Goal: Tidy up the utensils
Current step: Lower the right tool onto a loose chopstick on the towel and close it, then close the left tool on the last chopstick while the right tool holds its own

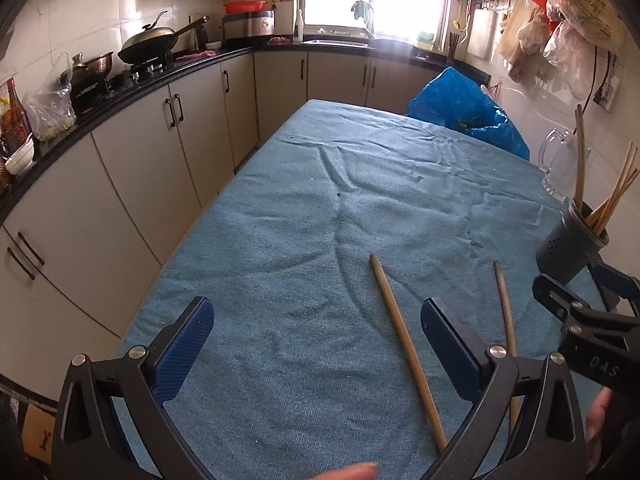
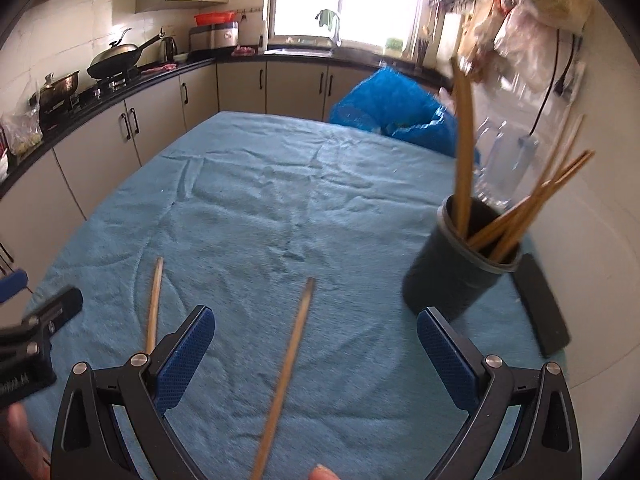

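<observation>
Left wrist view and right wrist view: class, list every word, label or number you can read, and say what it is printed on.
"DAS": embossed on the black body of the right gripper, seen in the left wrist view; letters may continue out of sight.
Red bottle label on the counter: too small to read.
Printed plastic bag hanging on the wall: blurred, unreadable.
Rice cooker panel: too small to read.

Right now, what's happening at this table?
A person holds a gripper in each hand over a table with a blue cloth, tidying chopsticks. Both the left gripper and right gripper are open and empty. Two chopsticks lie loose on the cloth; the rest stand in a dark holder.
</observation>
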Demonstrator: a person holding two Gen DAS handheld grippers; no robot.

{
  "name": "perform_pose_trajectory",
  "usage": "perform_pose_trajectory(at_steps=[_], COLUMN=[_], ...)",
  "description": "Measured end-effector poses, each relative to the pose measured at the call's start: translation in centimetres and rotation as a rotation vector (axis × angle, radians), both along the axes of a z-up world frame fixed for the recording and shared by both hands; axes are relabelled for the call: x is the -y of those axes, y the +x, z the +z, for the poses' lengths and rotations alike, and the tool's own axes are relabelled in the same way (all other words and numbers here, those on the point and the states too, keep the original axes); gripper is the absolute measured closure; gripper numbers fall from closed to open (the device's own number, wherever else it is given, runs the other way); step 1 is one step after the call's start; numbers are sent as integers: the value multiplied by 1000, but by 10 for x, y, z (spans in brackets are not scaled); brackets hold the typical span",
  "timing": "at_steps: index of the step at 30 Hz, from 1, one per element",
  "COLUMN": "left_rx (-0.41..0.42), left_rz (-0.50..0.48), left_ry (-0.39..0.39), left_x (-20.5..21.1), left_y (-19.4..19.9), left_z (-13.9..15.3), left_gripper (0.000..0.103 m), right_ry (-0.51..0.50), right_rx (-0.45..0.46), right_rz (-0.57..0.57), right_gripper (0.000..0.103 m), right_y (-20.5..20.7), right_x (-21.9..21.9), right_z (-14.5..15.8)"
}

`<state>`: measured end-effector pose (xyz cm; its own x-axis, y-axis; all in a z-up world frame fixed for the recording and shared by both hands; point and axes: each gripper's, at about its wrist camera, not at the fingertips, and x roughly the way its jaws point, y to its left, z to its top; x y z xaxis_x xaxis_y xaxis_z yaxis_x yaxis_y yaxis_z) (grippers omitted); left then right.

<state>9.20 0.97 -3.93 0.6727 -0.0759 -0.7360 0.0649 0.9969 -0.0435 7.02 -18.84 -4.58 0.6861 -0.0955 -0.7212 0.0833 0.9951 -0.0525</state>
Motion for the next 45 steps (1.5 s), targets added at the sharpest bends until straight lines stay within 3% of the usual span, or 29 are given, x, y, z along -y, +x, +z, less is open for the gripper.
perform_pose_trajectory(at_steps=[10,19,23,27,31,39,40,41,45], left_rx=[-94,-179,-222,-244,-257,-303,-310,-317,-346], left_rz=[4,21,17,-8,-15,-20,-23,-29,-44], left_ry=[-26,-103,-130,-161,-150,-169,-168,-167,-161], left_x=[-2,-16,-18,-16,-9,-8,-6,-4,7], left_y=[17,31,39,46,51,59,60,62,69], left_z=[-8,-14,-15,-10,-8,-12,-12,-12,-17], left_gripper=[0,1,14,16,33,48,50,56,57], right_ry=[136,263,296,310,284,226,223,217,275], right_rx=[-93,-190,-248,-291,-337,-383,-381,-378,-359], right_rz=[-35,-62,-73,-83,-74,-52,-54,-55,-44], right_gripper=[1,28,47,54,76,83,93,94,95], right_y=[32,59,73,82,89,93,93,92,85], right_x=[16,34,36,37,31,23,24,25,33], right_z=[-11,-21,-30,-39,-48,-62,-63,-63,-62])
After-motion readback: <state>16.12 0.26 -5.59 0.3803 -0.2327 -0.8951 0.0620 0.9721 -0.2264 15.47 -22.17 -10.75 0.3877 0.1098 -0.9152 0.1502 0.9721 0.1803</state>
